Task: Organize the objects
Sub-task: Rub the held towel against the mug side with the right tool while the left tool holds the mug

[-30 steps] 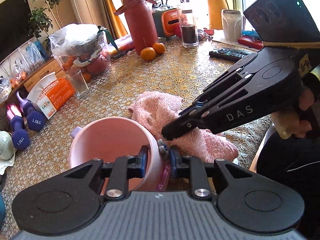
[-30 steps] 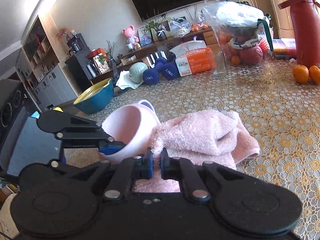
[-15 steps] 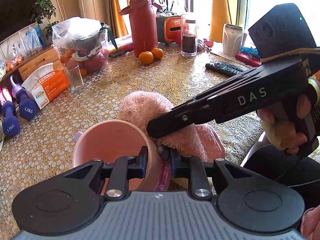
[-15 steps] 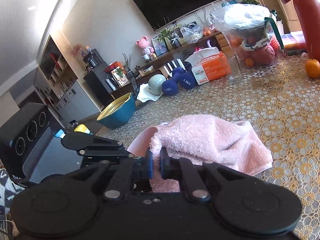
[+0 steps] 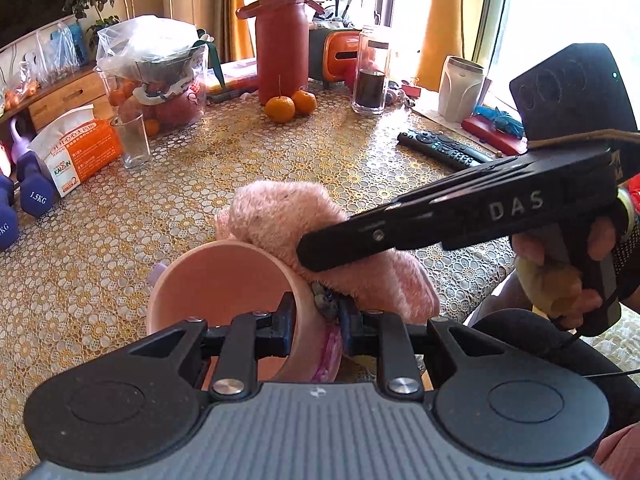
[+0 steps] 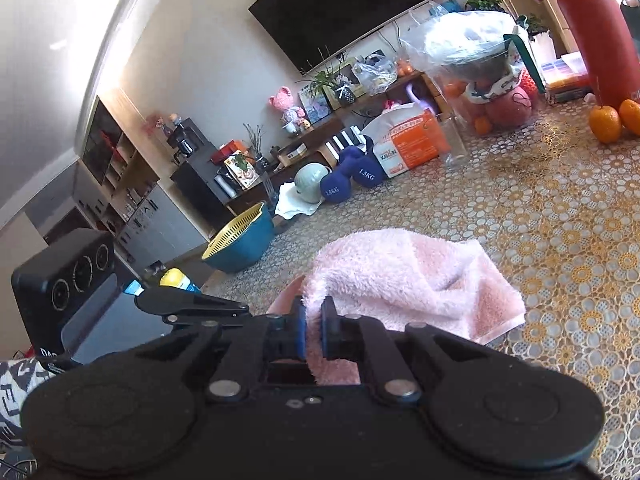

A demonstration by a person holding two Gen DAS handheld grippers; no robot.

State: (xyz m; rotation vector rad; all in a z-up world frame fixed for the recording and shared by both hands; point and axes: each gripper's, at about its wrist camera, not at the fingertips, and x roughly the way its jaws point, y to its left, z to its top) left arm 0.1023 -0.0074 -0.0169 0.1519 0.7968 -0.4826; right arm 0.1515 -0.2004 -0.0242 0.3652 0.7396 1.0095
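My left gripper (image 5: 315, 316) is shut on the rim of a pink cup (image 5: 224, 276), held tilted with its mouth toward the camera. My right gripper (image 6: 313, 330) is shut on a fluffy pink towel (image 6: 404, 276) and holds it raised against the cup's right rim; in the left wrist view the towel (image 5: 288, 212) bulges over that rim under the right gripper's black fingers (image 5: 360, 236). Only a sliver of the cup (image 6: 288, 296) shows in the right wrist view, behind the towel.
On the gold lace tablecloth (image 5: 200, 172) stand a red flask (image 5: 282, 40), two oranges (image 5: 290, 106), a glass (image 5: 134, 142), a fruit bag (image 5: 156, 76), a dark jar (image 5: 370, 76), a remote (image 5: 440, 148), an orange box (image 5: 76, 150) and blue dumbbells (image 5: 34, 194). A teal colander (image 6: 240, 244) sits at the table's far end.
The right gripper has lifted the towel off the table and brought it up against the cup's rim. The left gripper has raised and tilted the cup.
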